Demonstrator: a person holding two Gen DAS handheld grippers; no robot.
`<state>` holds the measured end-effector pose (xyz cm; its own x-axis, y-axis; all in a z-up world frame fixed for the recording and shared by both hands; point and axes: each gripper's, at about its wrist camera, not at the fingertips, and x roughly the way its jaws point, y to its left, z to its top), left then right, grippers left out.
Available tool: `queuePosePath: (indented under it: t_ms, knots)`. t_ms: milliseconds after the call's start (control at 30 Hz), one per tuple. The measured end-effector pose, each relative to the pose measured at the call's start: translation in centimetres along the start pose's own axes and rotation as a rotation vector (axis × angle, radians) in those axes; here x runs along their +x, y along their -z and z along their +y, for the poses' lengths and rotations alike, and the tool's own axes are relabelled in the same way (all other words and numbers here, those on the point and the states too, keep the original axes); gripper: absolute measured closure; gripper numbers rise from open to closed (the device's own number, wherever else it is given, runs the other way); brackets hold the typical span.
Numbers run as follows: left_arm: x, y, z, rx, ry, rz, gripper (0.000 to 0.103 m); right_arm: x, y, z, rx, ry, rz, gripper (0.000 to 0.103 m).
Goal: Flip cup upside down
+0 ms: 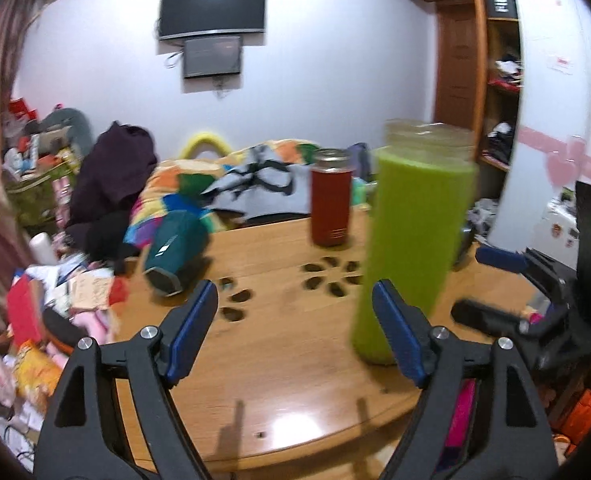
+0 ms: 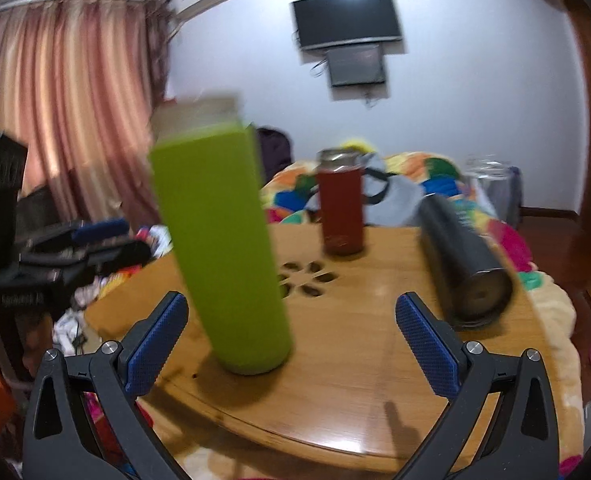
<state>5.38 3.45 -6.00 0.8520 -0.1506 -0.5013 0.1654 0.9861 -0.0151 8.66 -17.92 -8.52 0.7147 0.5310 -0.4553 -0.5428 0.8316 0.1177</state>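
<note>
Tabletop of pale wood (image 1: pixel 295 360) fills the left wrist view, its curved near edge running along the bottom, just past the left gripper (image 1: pixel 295 300). That claw is spread wide and grips nothing. The tall green cup (image 1: pixel 415 240) stands on the table, just beyond the right-hand fingertip, near the table's right side. Its long axis runs close to vertical, leaning slightly to the right, with the clear band at the top (the image is too blurred to tell whether that end is open). Bare wood lies between the two fingers, up to petal-shaped cutouts (image 1: pixel 331 276). Farther back stands a red bottle (image 1: pixel 331 208); a teal bottle (image 1: pixel 175 252) lies on its side at the left edge.

In the right wrist view, the right gripper (image 2: pixel 291 312) is likewise released, with blue pads wide apart. The green cup (image 2: pixel 219 240) stands just past the left-hand fingertip, near the table's (image 2: pixel 355 380) left edge, leaning left here. Open wood sits between the fingers. A dark bottle (image 2: pixel 463 256) lies on its side to the right, base toward the camera; the red bottle (image 2: pixel 341 212) stands behind.
</note>
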Motion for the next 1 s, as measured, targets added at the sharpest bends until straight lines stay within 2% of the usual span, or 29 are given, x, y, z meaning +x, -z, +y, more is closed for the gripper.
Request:
queuePosePath:
  t_ms: [133,233,333,400,467,567,700,767,867,1000]
  knots:
    - [1.1,0.3,1.2,-0.028,-0.035,0.010,0.023,2.6,0.4,1.7,-0.058,0.020,0.049,0.000]
    - [2.0,0.3,1.7,-0.052,-0.033,0.013,0.023,4.1,0.9,2.7,-0.092,0.023,0.082,0.001]
    - [2.8,0.3,2.0,-0.064,-0.029,0.012,0.024,5.1,1.2,3.1,-0.108,0.012,0.125,0.017]
    - [3.2,0.1,1.8,-0.067,-0.023,0.008,0.024,5.5,1.3,2.9,-0.107,0.016,0.153,0.035]
    - [3.5,-0.1,1.5,-0.068,-0.013,0.004,0.024,5.5,1.4,2.7,-0.095,0.018,0.158,0.040]
    - [4.2,-0.4,1.2,-0.063,0.001,-0.005,0.024,5.3,1.4,2.5,-0.103,0.021,0.166,0.040]
    - [5.2,-0.7,1.1,-0.053,0.036,0.012,0.035,4.9,1.4,2.2,-0.112,0.016,0.190,0.040]
    - [5.6,-0.7,1.3,-0.063,0.081,0.021,0.037,4.7,1.3,1.8,-0.118,0.022,0.200,0.040]
    - [6.3,-1.1,1.3,-0.068,0.135,0.027,0.046,4.4,1.1,1.5,-0.140,0.027,0.217,0.040]
    - [7.5,-1.9,1.0,-0.062,0.219,0.046,0.063,3.6,0.8,0.7,-0.179,0.036,0.238,0.040]
